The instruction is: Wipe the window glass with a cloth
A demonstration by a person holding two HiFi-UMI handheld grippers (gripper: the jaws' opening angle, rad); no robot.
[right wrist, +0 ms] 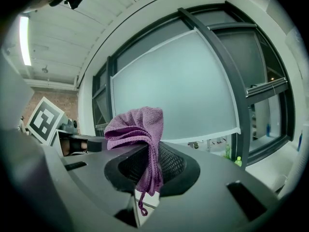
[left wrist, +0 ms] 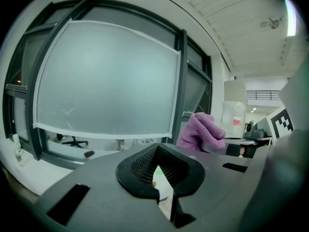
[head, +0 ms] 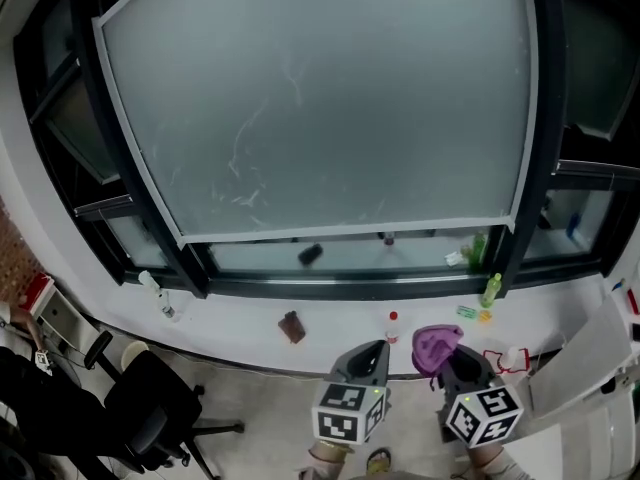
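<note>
Frosted window (head: 320, 108) in an office
Its dark frame (head: 545, 118) is rising from a curved white sill (head: 230, 320); a black chair (head: 150, 410) is standing on the pale floor (head: 270, 408) at lower left, 1 strip light (right wrist: 23, 40) is glowing on the planked ceiling (right wrist: 96, 23), and a brick wall (right wrist: 53, 94) is showing beneath it.

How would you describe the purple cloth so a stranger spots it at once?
Start at the frosted window pane and drop to the white sill. Over its right part, the right gripper pinches a crumpled purple cloth, the only soft purple thing among small bottles.
</note>
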